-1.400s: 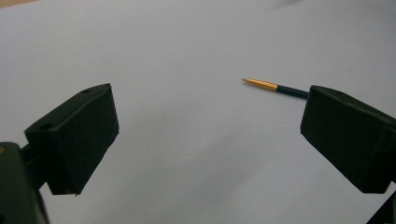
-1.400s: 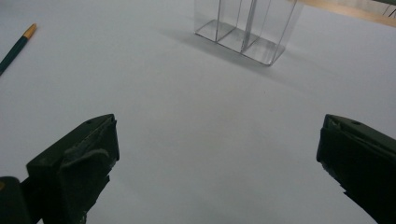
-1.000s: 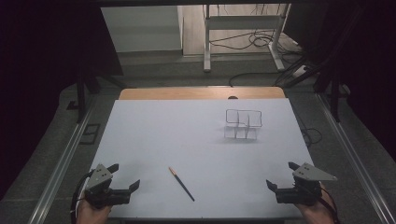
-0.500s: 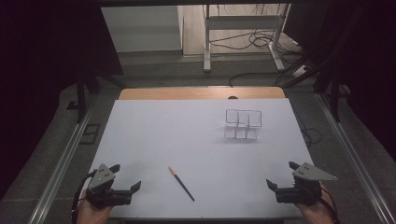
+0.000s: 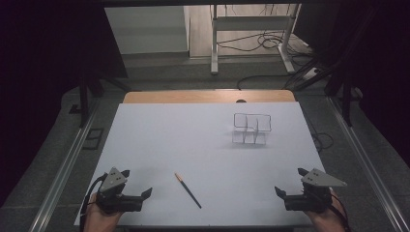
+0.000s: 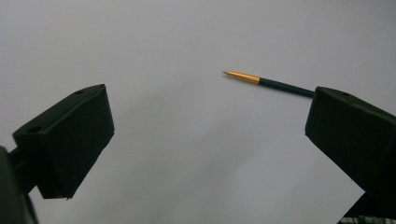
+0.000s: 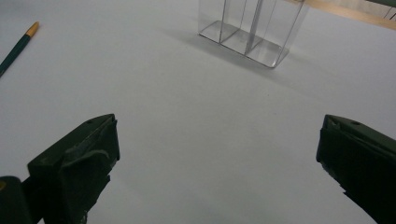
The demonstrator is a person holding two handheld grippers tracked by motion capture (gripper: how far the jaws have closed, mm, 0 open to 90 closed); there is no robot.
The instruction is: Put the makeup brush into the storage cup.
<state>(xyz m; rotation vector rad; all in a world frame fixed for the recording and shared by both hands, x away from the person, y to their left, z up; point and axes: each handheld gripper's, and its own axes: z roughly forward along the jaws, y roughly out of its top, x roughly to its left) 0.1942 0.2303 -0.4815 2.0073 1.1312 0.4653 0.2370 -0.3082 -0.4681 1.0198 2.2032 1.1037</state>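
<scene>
A white table [image 5: 203, 145] takes up most of the high view, with a strip of bare wood [image 5: 208, 96] showing along its far edge and dark floor and cables beyond. On the far right part of the white surface stands a clear plastic organizer [image 5: 251, 128], upright, with thin walls dividing it into several compartments (how many cannot be counted for certain); in the right gripper view it [image 7: 252, 28] sits well ahead of the jaws, and nothing can be seen inside it.

Near the front left corner, a hand holds the left gripper [image 5: 138, 185], which carries a grey three-cornered plate on top. Its jaws stand wide apart with nothing between them, and in the left gripper view [image 6: 205, 140] only bare white table lies between the two black blocks. Near the front right corner the other hand holds the right gripper [image 5: 290, 182], likewise with jaws spread wide and gripping nothing [image 7: 217, 158].

Smallest is a slim brush or pen [image 5: 188, 190] with a dark shaft and an orange-gold tip, lying flat on the table near the front edge, between the two grippers and nearer the left one. It lies at a slant, gold tip toward the far left. In the left gripper view it [image 6: 261, 80] lies just beyond the right-hand jaw, apart from it.
</scene>
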